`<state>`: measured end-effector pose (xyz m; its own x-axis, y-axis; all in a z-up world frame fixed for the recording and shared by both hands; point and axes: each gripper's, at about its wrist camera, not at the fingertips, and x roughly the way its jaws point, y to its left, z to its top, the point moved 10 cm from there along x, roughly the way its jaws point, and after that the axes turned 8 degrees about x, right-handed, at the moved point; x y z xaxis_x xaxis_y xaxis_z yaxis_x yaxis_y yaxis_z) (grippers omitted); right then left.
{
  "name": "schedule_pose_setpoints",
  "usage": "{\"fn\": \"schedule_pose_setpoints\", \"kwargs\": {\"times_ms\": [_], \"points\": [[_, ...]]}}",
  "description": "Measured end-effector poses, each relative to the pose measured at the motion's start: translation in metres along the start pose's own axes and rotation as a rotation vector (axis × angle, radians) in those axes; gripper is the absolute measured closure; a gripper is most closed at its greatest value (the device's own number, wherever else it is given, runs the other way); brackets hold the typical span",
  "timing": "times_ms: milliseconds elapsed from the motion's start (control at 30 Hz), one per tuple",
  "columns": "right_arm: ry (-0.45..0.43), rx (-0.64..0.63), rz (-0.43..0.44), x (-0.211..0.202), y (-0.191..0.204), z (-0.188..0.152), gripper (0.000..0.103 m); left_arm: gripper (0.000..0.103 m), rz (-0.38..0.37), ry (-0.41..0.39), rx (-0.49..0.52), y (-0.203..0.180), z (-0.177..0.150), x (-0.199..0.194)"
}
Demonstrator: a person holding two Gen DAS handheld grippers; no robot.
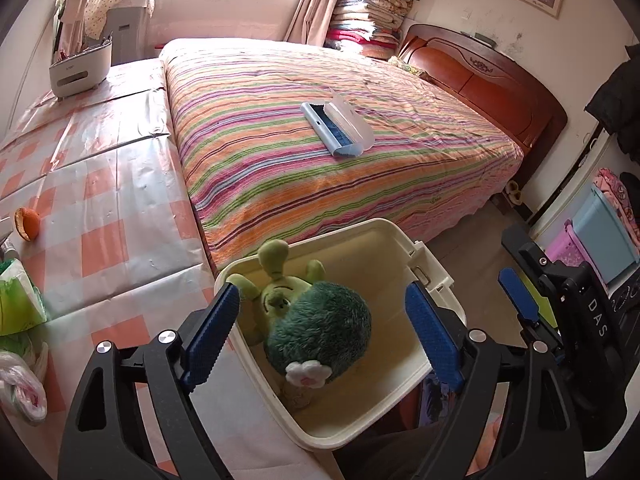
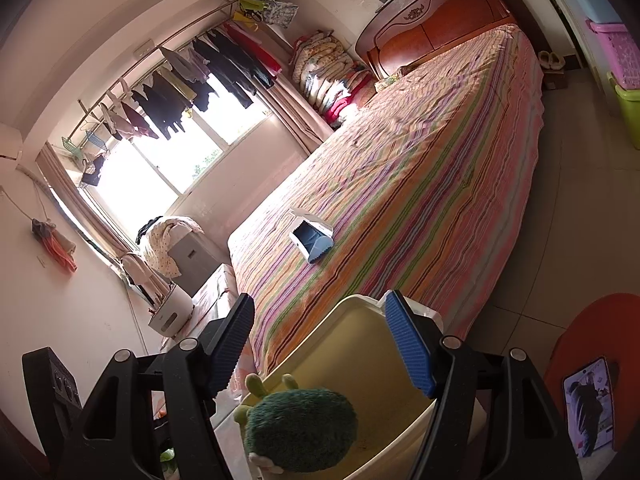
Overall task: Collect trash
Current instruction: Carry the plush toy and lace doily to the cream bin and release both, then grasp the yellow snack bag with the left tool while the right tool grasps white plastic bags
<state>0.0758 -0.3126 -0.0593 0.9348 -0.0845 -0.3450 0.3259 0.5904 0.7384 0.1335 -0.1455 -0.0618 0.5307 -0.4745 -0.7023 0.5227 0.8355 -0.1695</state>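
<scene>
Landmark: cream plastic bin (image 1: 400,240) at tabletop edge. Inside it we see only green plush toy with white flower (image 1: 316,332), lying lengthwise, feet toward bed. Left gripper (image 1: 324,332) hovers above bin, jaws wide, gripping nothing. Right gripper (image 2: 320,348) jaws open too, empty. Orange peel half (image 1: 27,223) lies left of bin on checked tabletop, nearer our left hand.

The green plush toy (image 1: 316,328) fills the cream bin (image 1: 400,236) toward 7 o'clock; its 2 o'clock half lies free. At 12 o'clock the striped bed (image 1: 280,120) is open around the lint brush (image 1: 338,128).
</scene>
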Motion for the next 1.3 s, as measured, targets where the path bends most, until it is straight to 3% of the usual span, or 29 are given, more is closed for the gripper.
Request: {"fn": "schedule_pose_setpoints", "kwargs": {"times_ms": [100,333,433,633,800,1100,1300], "points": [[0.003,-0.029,-0.001,0.0,0.006,-0.004,0.037,0.015,0.027,-0.051,-0.022,0.011,0.004,-0.02],[0.033,-0.154,0.037,0.003,0.034,-0.029,0.037,0.011,0.177,-0.154,-0.046,0.066,-0.003,-0.077],[0.074,-0.206,0.054,0.01,0.048,-0.048,0.031,0.011,0.217,-0.173,-0.106,0.101,-0.011,-0.098],[0.155,-0.299,0.108,0.019,0.08,-0.093,0.03,0.011,0.267,-0.216,-0.239,0.166,-0.03,-0.139],[0.295,-0.37,0.223,0.025,0.116,-0.143,0.029,0.011,0.358,-0.238,-0.325,0.222,-0.053,-0.174],[0.611,-0.56,0.449,0.025,0.194,-0.254,0.029,0.011,0.433,-0.275,-0.512,0.303,-0.1,-0.227],[0.75,-0.73,0.439,0.04,0.22,-0.317,0.029,0.011,0.432,-0.264,-0.646,0.34,-0.13,-0.244]]}}
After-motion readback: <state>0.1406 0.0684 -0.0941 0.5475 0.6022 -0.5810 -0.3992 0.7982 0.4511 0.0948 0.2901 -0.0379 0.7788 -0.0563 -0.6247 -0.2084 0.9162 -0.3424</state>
